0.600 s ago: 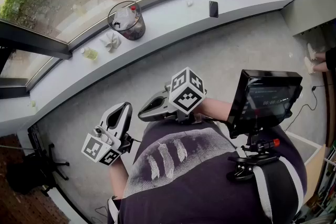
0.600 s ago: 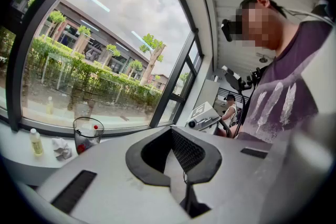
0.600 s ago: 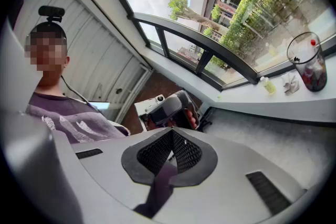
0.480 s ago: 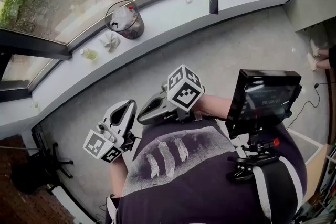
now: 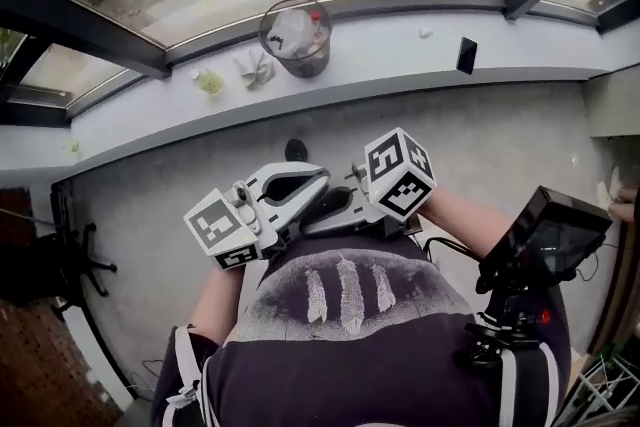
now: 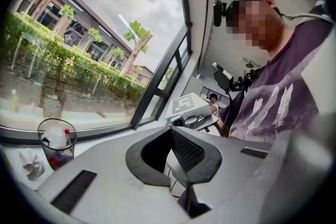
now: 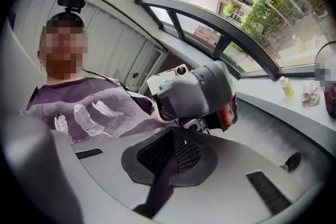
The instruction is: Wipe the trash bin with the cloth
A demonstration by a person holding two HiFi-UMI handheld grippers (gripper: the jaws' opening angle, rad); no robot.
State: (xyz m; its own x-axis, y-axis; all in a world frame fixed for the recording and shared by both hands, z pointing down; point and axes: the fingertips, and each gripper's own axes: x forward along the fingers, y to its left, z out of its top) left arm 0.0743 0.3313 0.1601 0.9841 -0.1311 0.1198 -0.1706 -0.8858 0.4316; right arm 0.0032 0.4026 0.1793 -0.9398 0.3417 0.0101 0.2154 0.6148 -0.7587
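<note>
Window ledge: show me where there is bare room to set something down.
Bare: the grey ledge between the clear trash bin and the black phone, but for a white scrap, and right of the phone. Crowded: small yellow-green bottle, crumpled white cloth and bin sit close together.

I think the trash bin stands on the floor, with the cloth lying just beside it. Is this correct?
Not quite. The trash bin stands up on the window ledge instead; the cloth does lie beside it there. The head view shows this.

Left tool (image 6: 171, 131), right tool (image 7: 172, 134): both closed.
</note>
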